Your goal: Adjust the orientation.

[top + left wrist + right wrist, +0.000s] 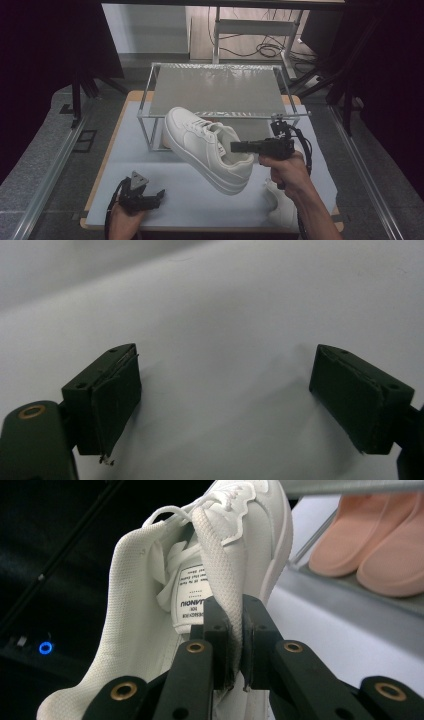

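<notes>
High view: the right gripper [235, 147] has the white shoe [207, 148] in the air, clamped on its heel collar, above the mat [165, 200] and just near of the rack [215, 90]; the shoe's long axis runs from the heel at the gripper out left and far to the toe, which sits by the rack's near-left leg, so the shelf lies just beyond the toe; a second shoe [280, 206] rests on the mat under the right forearm; the left gripper [159, 194] idles low at the near-left, well apart, so the right hand is plainly the nearer. Left gripper view: jaws wide apart over bare mat [225, 315], nothing between them. Right gripper view: the right gripper [239, 645] is pinched tight on the shoe [150, 630] at its collar edge; pink slippers [370, 540] sit on the rack's lower shelf, off right.
</notes>
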The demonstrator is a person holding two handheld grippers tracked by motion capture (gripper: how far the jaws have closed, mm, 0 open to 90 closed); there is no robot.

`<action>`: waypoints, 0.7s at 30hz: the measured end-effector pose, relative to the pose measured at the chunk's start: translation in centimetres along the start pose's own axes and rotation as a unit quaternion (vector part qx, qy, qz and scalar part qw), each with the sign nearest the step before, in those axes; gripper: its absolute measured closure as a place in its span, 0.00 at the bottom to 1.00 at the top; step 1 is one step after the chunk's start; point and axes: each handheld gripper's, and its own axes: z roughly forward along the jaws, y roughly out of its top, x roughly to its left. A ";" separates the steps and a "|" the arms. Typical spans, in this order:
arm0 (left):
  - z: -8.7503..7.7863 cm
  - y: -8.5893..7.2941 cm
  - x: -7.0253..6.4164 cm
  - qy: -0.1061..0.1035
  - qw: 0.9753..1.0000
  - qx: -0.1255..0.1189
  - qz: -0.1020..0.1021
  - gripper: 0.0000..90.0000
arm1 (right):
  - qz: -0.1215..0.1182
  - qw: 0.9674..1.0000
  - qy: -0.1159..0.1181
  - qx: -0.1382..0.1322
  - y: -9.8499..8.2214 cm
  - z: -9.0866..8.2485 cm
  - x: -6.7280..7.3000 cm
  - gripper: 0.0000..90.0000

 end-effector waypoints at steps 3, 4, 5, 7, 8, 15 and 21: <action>0.0 0.0 0.0 0.000 1.000 0.000 0.001 0.15 | 0.004 1.000 0.003 -0.011 0.7 0.1 0.1 0.93; 0.0 0.0 0.0 0.000 1.000 0.000 0.001 0.15 | 0.006 1.000 0.001 -0.015 0.9 0.2 0.1 0.93; 0.0 0.0 0.0 0.000 1.000 -0.001 -0.001 0.15 | 0.007 1.000 0.001 -0.019 1.1 0.2 0.1 0.93; 0.0 0.0 0.0 0.000 1.000 -0.002 -0.001 0.15 | 0.009 1.000 -0.005 -0.028 1.5 0.3 0.1 0.93; 0.0 0.0 0.0 0.000 1.000 -0.002 -0.002 0.15 | 0.012 0.999 -0.006 -0.033 1.7 0.4 0.0 0.93; 0.0 0.0 0.0 0.002 1.000 -0.002 -0.001 0.15 | 0.027 0.997 -0.025 -0.065 2.8 1.0 -0.6 0.93; 0.0 0.0 0.0 0.002 1.000 -0.002 -0.001 0.15 | 0.043 0.994 -0.051 -0.089 3.6 1.7 -1.4 0.93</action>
